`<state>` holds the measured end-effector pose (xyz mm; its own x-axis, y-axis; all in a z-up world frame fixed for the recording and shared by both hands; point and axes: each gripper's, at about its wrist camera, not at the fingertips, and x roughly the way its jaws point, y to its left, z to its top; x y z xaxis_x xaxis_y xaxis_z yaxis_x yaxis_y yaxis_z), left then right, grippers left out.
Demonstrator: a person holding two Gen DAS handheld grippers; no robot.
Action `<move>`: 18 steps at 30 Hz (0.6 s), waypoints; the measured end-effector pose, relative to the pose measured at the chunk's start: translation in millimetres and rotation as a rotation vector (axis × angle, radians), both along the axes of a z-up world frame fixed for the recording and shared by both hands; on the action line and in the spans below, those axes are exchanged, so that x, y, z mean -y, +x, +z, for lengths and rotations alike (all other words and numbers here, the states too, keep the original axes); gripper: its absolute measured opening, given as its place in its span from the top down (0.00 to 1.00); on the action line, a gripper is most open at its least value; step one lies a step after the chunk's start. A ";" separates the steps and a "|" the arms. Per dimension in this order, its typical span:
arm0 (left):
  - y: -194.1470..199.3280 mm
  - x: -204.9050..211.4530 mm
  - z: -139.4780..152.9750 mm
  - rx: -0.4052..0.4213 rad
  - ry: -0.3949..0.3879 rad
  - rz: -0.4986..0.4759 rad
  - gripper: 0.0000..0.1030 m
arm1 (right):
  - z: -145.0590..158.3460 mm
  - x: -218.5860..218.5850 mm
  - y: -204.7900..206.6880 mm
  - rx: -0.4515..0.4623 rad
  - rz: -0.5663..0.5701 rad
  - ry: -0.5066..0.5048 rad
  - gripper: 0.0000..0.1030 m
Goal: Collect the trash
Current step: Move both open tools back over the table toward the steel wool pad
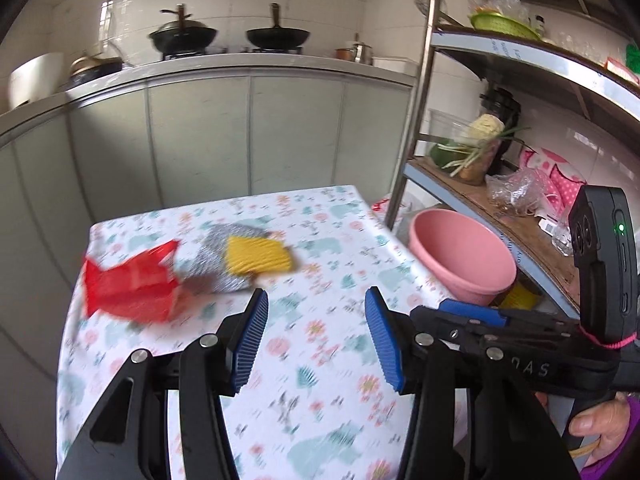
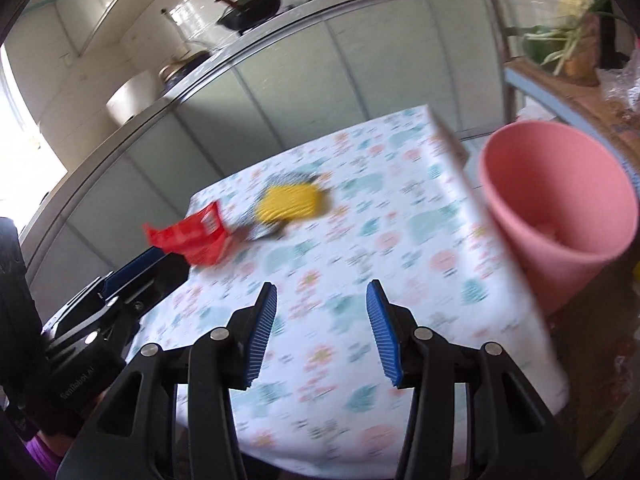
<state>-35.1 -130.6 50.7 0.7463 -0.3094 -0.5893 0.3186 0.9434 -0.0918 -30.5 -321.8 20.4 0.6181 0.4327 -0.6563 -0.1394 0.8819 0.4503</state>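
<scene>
A red wrapper (image 1: pixel 130 286) lies on the floral tablecloth (image 1: pixel 320 320) at the far left, also in the right wrist view (image 2: pixel 192 236). Beside it a silver and yellow wrapper (image 1: pixel 250 260) lies flat, also in the right wrist view (image 2: pixel 286 204). A pink bin (image 1: pixel 464 258) stands off the table's right edge, seen close in the right wrist view (image 2: pixel 560 208), with something pale inside. My left gripper (image 1: pixel 316 300) is open and empty above the table. My right gripper (image 2: pixel 322 296) is open and empty; its body also shows in the left wrist view (image 1: pixel 500 320).
A metal shelf rack (image 1: pixel 520 184) with vegetables and bags stands behind the bin. Grey-green cabinets (image 1: pixel 240 132) with woks on the counter (image 1: pixel 224 36) run along the far wall. The left gripper's body (image 2: pixel 120 292) shows at the left of the right wrist view.
</scene>
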 end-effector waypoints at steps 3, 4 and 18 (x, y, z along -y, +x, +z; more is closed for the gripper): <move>-19.2 -13.0 0.7 0.019 0.010 0.022 0.52 | 1.6 -20.6 -9.4 0.007 0.037 -0.016 0.54; -24.9 -15.3 1.5 0.027 0.013 0.026 0.52 | 3.0 -25.4 -12.2 0.013 0.041 -0.032 0.54; -82.0 -40.8 25.0 0.115 -0.001 0.098 0.52 | 39.5 -51.2 -50.3 0.105 0.038 -0.089 0.54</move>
